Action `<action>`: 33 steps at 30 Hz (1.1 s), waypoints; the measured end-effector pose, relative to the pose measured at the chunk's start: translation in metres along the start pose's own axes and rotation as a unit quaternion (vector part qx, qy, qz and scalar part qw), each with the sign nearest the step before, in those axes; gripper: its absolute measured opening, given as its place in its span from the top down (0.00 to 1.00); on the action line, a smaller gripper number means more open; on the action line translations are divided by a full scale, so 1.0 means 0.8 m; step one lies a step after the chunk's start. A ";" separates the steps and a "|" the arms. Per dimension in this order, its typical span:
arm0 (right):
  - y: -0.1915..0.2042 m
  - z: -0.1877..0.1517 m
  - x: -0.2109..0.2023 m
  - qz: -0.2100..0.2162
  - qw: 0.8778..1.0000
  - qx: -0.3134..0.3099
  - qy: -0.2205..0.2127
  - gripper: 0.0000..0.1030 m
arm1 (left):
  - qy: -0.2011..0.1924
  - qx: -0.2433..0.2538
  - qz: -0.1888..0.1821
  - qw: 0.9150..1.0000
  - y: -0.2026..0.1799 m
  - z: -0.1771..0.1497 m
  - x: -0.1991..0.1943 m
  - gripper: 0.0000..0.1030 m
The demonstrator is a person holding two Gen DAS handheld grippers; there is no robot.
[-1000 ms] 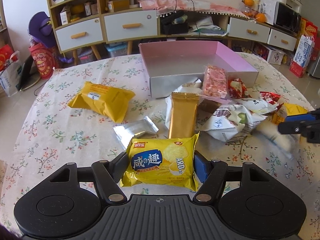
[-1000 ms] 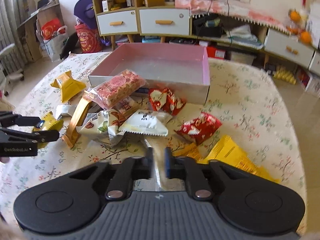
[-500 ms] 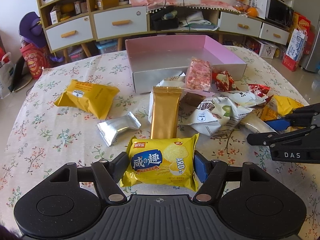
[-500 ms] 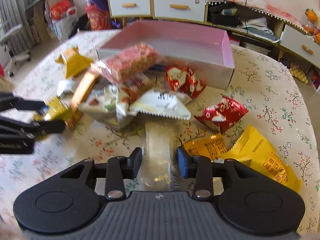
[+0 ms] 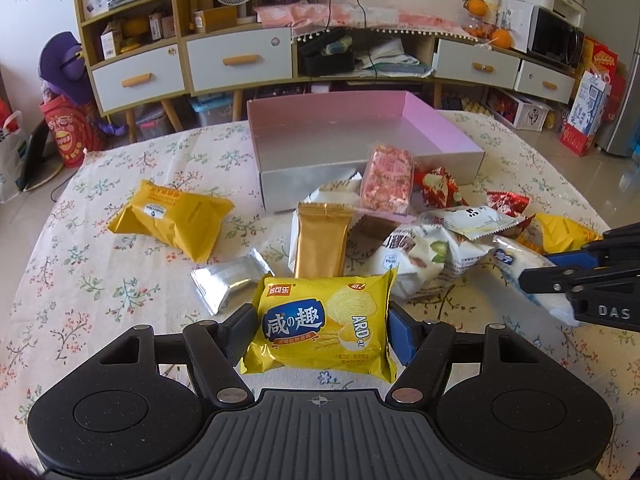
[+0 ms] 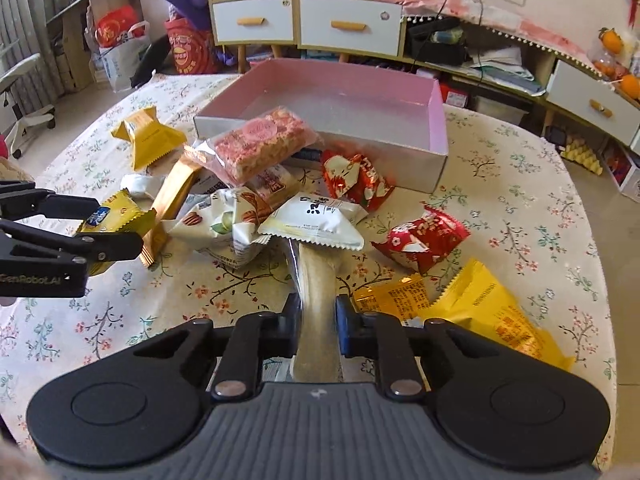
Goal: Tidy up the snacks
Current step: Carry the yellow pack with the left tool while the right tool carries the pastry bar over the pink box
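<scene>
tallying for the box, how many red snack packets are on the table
2: one red packet against the pink box front wall, one red packet nearer the right gripper. More may hide under the pile.

Left gripper [image 5: 322,330]: I hold it low at the near table edge, fingers clamped on both sides of a yellow packet [image 5: 320,326]. Right gripper [image 6: 318,322]: I hold it level, fingers closed on a long pale packet [image 6: 316,304], pointing far.

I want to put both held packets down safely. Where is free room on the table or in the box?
The pink box floor is bare. Cloth is free left of the silver packet and below the large yellow packet. Before the box's front wall, the snack pile crowds everything.
</scene>
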State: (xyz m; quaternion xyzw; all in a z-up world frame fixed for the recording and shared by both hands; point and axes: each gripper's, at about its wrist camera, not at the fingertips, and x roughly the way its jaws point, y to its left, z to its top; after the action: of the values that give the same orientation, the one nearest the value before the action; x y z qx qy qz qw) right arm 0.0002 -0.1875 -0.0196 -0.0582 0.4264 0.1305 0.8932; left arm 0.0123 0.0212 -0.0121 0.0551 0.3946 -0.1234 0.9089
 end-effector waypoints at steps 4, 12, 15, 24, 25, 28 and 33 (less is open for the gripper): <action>-0.006 0.001 -0.014 -0.006 1.000 0.013 -0.011 0.84 | -0.009 -0.001 -0.001 1.000 -0.002 0.004 -0.007 0.34; -0.021 0.006 -0.039 -0.012 0.998 0.048 -0.041 0.85 | -0.020 -0.012 -0.002 1.000 -0.004 0.011 -0.019 0.34; -0.028 0.012 -0.043 -0.013 0.997 0.062 -0.052 0.85 | -0.023 -0.012 0.001 1.000 -0.005 0.018 -0.023 0.34; -0.038 0.051 -0.027 -0.001 0.993 0.094 -0.066 0.85 | -0.028 0.001 0.012 1.000 -0.014 0.063 -0.007 0.34; -0.040 0.056 -0.024 0.003 0.993 0.100 -0.066 0.85 | -0.026 0.003 0.011 1.000 -0.014 0.070 -0.002 0.34; -0.046 0.076 -0.008 0.014 0.991 0.114 -0.064 0.84 | -0.025 0.005 0.011 1.000 -0.014 0.090 0.016 0.34; -0.062 0.099 0.018 0.029 0.988 0.139 -0.062 0.84 | -0.024 -0.006 0.010 1.000 -0.002 0.124 0.051 0.34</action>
State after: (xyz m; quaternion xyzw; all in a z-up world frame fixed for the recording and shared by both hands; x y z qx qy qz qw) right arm 0.0819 -0.2154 0.0185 0.0869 0.3852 0.0992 0.9134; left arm 0.1088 -0.0072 0.0258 0.0507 0.3725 -0.1132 0.9197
